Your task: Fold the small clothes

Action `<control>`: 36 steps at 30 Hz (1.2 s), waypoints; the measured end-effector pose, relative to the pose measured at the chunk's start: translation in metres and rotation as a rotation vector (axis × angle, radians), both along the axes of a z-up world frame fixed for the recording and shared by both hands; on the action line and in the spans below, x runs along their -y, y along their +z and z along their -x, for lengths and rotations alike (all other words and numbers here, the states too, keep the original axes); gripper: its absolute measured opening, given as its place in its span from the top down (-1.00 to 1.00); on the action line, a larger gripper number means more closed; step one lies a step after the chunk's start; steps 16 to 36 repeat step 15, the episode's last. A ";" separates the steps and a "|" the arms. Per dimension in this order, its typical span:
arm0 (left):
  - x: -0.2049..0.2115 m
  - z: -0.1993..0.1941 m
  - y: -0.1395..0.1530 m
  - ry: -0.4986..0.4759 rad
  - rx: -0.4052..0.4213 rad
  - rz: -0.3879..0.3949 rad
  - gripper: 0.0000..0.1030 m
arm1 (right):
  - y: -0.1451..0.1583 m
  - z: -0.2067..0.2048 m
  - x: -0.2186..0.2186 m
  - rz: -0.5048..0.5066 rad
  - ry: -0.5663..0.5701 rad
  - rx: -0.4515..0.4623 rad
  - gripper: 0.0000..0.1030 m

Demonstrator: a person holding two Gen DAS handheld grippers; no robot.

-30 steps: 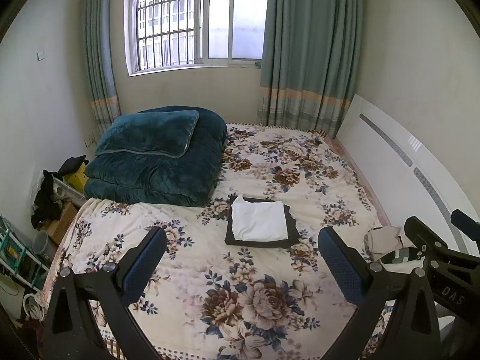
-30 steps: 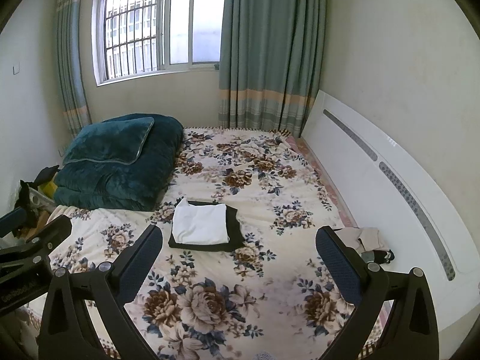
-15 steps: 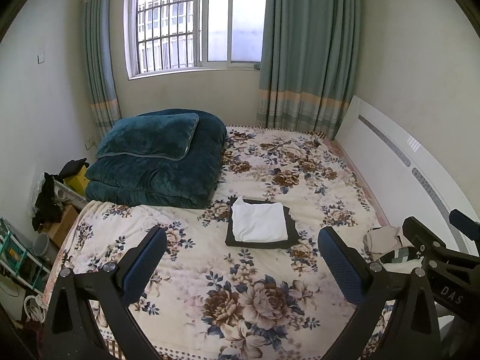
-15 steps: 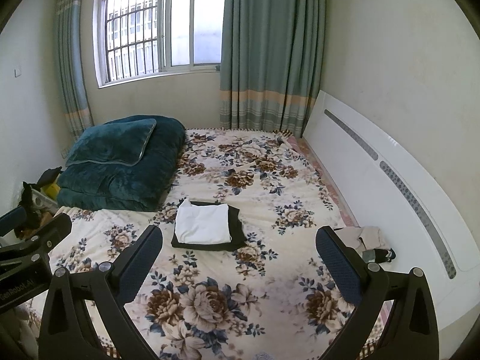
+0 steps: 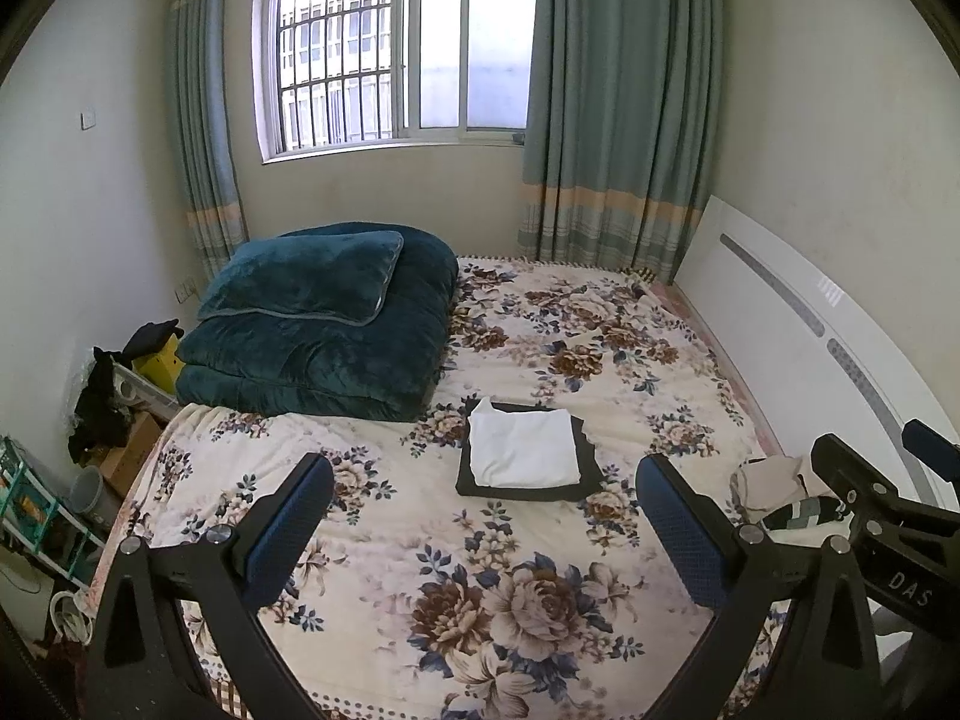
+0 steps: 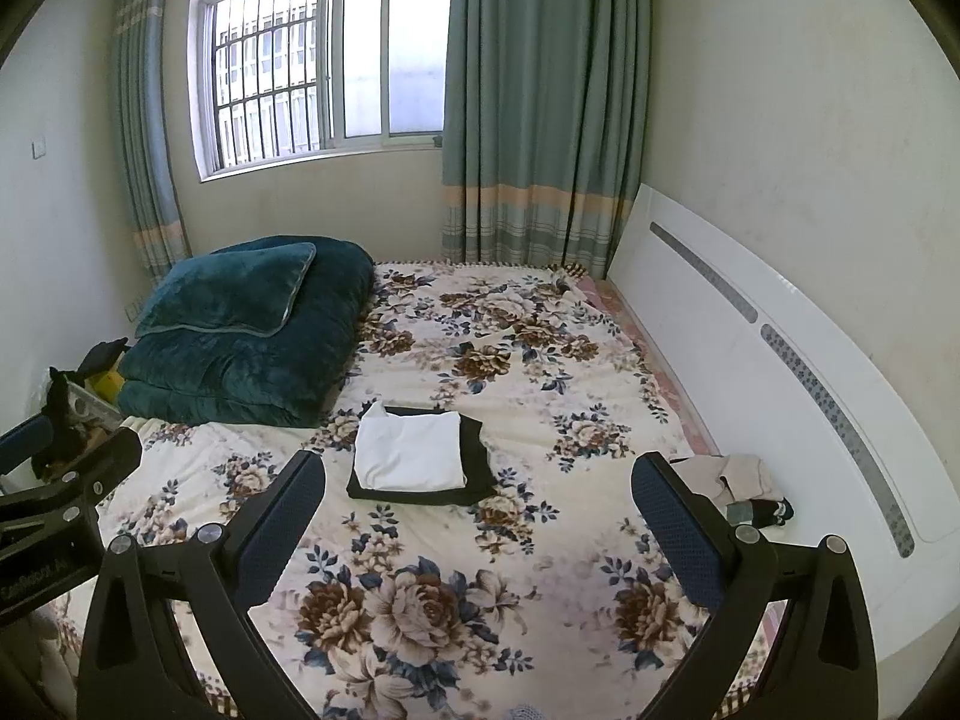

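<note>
A bed [image 5: 540, 312] covered with a cream floral sheet is seen from above its near edge. Near the middle of the bed, a folded white garment [image 5: 521, 449] is laid on top of a folded black garment [image 5: 585, 461], whose dark border is left showing on the near and right sides. By the right edge of the bed, against the white headboard [image 5: 798, 360], a crumpled beige garment [image 6: 729, 474] is found, with a dark striped sock [image 6: 762, 510] just beside it on the near side. The far left corner of the bed is taken up by a folded teal quilt [image 5: 336, 354] with a matching pillow [image 5: 306, 282] on top.

The left gripper [image 5: 483, 531] is held above the near edge of the bed, its blue-padded fingers [image 5: 282, 531] spread wide with nothing between them. The right gripper [image 6: 477, 531] is held likewise, spread wide and empty, well apart from the clothes.

In the left wrist view, the letters "DAS" are read in pale print on the body of the right gripper at the lower right. In the right wrist view, pale lettering is seen on the body of the left gripper at the lower left, but it is too blurred to be read with certainty.

A barred window [image 5: 396, 48] flanked by green curtains [image 5: 612, 96] is seen beyond the far edge of the bed.
</note>
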State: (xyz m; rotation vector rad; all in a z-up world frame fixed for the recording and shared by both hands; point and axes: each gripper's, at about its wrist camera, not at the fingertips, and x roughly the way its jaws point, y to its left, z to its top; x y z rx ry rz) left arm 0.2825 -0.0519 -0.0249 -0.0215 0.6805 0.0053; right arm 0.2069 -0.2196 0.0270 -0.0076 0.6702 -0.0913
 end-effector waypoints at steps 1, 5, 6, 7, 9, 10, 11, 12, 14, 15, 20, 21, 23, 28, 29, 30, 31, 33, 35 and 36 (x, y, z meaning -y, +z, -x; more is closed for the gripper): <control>0.001 -0.001 0.001 0.000 0.002 0.000 -1.00 | 0.000 0.001 0.000 0.001 -0.002 0.002 -1.00; -0.001 0.002 -0.002 0.000 0.001 0.001 -1.00 | 0.001 0.001 -0.001 -0.001 -0.003 0.005 -1.00; 0.000 0.001 -0.001 0.001 -0.001 -0.001 -1.00 | 0.001 0.000 -0.003 0.000 -0.002 0.007 -1.00; -0.001 0.003 -0.002 0.002 0.000 0.001 -1.00 | 0.002 -0.002 -0.004 0.001 -0.001 0.008 -1.00; 0.002 0.001 0.000 0.003 0.001 -0.001 -1.00 | 0.004 -0.004 -0.006 0.000 0.000 0.009 -1.00; 0.002 0.001 0.000 0.005 0.001 -0.002 -1.00 | 0.004 -0.003 -0.006 0.002 0.000 0.008 -1.00; 0.001 0.003 0.000 0.009 0.005 -0.004 -1.00 | 0.003 -0.002 -0.006 0.002 -0.002 0.008 -1.00; 0.001 0.005 0.000 0.013 0.007 -0.007 -1.00 | 0.004 -0.004 -0.007 0.000 -0.002 0.008 -1.00; 0.000 0.004 0.002 0.018 0.013 -0.013 -1.00 | 0.003 -0.001 -0.006 0.002 -0.004 0.008 -1.00; -0.001 0.007 0.003 0.019 0.014 -0.011 -1.00 | 0.003 -0.001 -0.007 0.000 -0.004 0.009 -1.00; -0.001 0.007 0.003 0.019 0.014 -0.011 -1.00 | 0.003 -0.001 -0.007 0.000 -0.004 0.009 -1.00; -0.001 0.007 0.003 0.019 0.014 -0.011 -1.00 | 0.003 -0.001 -0.007 0.000 -0.004 0.009 -1.00; -0.001 0.007 0.003 0.019 0.014 -0.011 -1.00 | 0.003 -0.001 -0.007 0.000 -0.004 0.009 -1.00; -0.001 0.007 0.003 0.019 0.014 -0.011 -1.00 | 0.003 -0.001 -0.007 0.000 -0.004 0.009 -1.00; -0.001 0.007 0.003 0.019 0.014 -0.011 -1.00 | 0.003 -0.001 -0.007 0.000 -0.004 0.009 -1.00; -0.001 0.007 0.003 0.019 0.014 -0.011 -1.00 | 0.003 -0.001 -0.007 0.000 -0.004 0.009 -1.00; -0.001 0.007 0.003 0.019 0.014 -0.011 -1.00 | 0.003 -0.001 -0.007 0.000 -0.004 0.009 -1.00; -0.001 0.007 0.003 0.019 0.014 -0.011 -1.00 | 0.003 -0.001 -0.007 0.000 -0.004 0.009 -1.00; -0.001 0.007 0.003 0.019 0.014 -0.011 -1.00 | 0.003 -0.001 -0.007 0.000 -0.004 0.009 -1.00; -0.001 0.007 0.003 0.019 0.014 -0.011 -1.00 | 0.003 -0.001 -0.007 0.000 -0.004 0.009 -1.00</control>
